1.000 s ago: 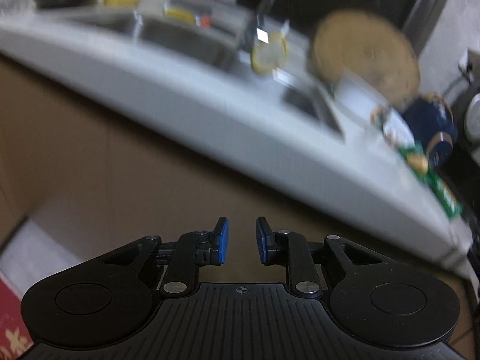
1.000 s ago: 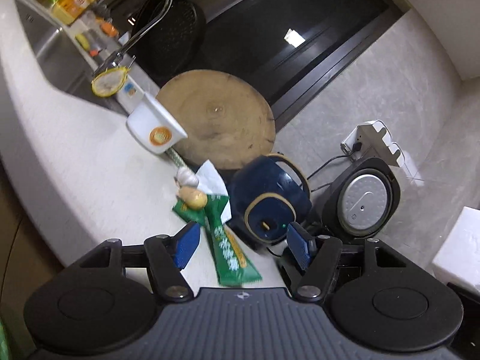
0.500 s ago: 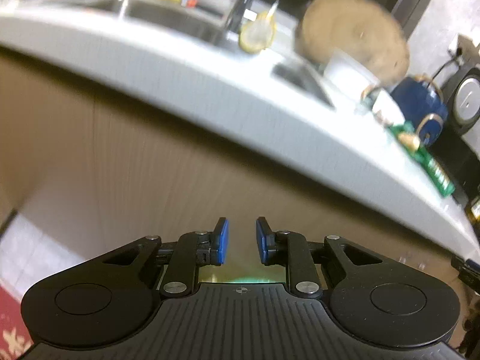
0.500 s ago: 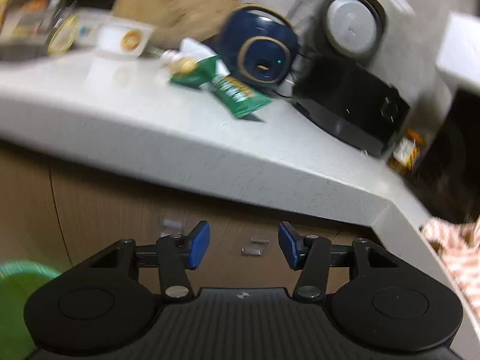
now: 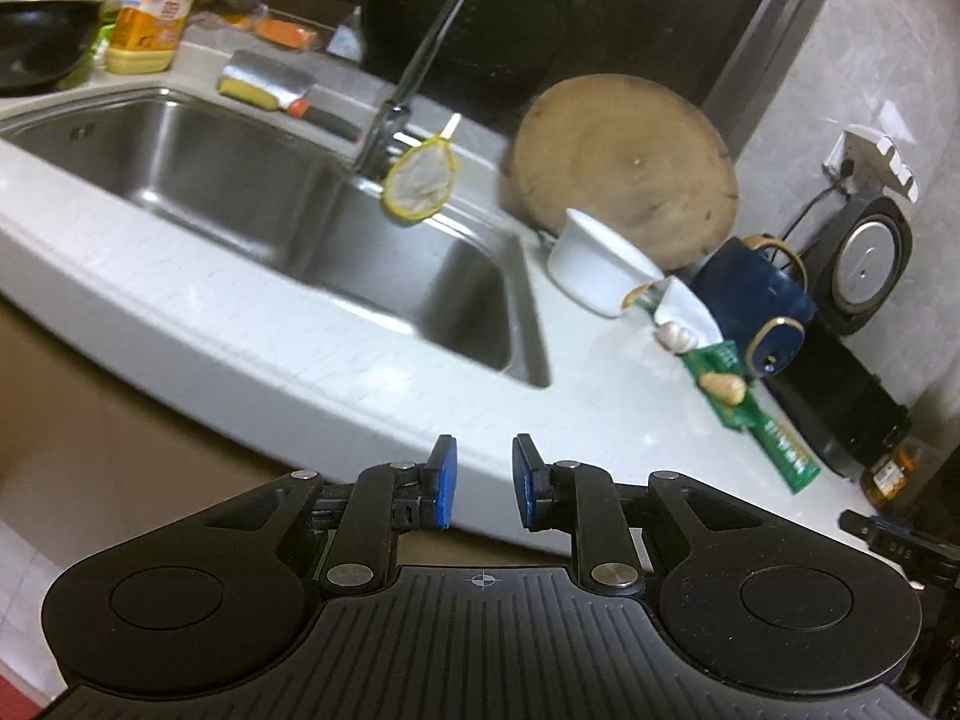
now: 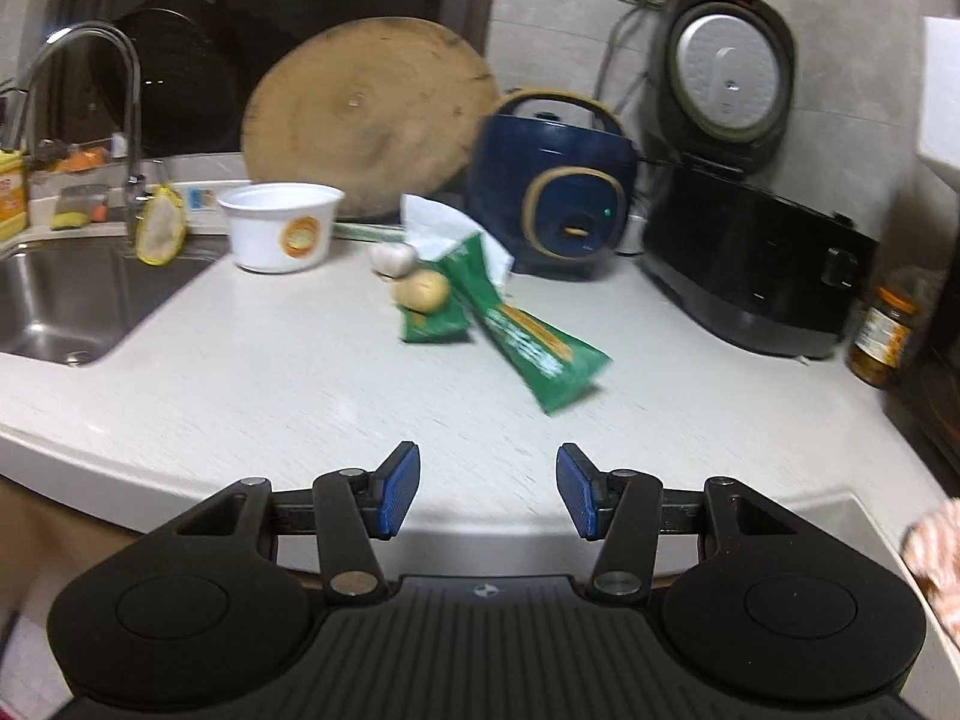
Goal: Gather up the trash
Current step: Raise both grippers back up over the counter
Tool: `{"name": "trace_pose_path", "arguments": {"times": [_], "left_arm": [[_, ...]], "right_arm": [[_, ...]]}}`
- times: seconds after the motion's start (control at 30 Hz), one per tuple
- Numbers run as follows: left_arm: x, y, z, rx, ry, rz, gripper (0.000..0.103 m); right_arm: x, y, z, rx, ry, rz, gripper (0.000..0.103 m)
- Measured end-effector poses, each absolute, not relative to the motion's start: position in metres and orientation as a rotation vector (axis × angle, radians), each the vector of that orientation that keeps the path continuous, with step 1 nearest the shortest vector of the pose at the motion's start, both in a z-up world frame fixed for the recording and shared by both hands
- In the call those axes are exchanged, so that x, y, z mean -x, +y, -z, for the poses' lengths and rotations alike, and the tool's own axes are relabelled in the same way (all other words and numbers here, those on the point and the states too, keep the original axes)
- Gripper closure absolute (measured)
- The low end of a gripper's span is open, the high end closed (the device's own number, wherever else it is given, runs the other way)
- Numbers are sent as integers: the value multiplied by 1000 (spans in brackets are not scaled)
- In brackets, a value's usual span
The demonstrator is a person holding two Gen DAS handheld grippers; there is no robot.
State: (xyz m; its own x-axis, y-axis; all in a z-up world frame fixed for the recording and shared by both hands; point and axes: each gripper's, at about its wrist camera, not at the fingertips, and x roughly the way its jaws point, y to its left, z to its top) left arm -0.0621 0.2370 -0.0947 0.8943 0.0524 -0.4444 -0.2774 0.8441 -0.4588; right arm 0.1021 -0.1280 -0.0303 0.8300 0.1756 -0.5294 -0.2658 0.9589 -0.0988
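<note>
Both risen above the speckled counter [image 6: 240, 372]: left gripper [image 5: 483, 483] narrowly parted, right gripper [image 6: 487, 491] spread, each empty

2 green wrappers [image 6: 543, 354], 1 white cup [image 6: 281, 227], 1 garlic bulb [image 6: 393, 257], 1 potato [image 6: 423, 291], 1 tissue [image 6: 438, 222], 1 jar [image 6: 885, 336].

front counter [image 6: 270, 396]: bare | behind: wrappers [image 6: 540, 354], cup [image 6: 282, 228], probably garlic [image 6: 393, 257]

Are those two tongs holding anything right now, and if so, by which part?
Nothing is held. The left tongs and right tongs both stand open with only bare gap between their blue pads; the long green plastic wrapper lies untouched on the white countertop.
</note>
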Motion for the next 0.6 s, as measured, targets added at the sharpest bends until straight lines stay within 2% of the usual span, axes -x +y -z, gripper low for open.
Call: {"name": "trace_pose_path", "arguments": {"times": [0.13, 0.3, 0.43, 0.53, 0.6], "left_arm": [[39, 233, 74, 520, 415, -170, 80], [-11, 224, 33, 499, 353, -148, 80], [-71, 223, 25, 668, 388, -102, 80], [-118, 207, 27, 607, 452, -174, 80], [-138, 197, 26, 570, 468, -223, 80]], "right_arm": [[-123, -112, 13, 175, 539, -291, 51], [-172, -86, -16, 285, 431, -313, 51], [-214, -72, -37, 380, 326, -305, 51], [-246, -73, -47, 375, 297, -388, 41], [-267, -76, -46, 360, 314, -416, 40]]}}
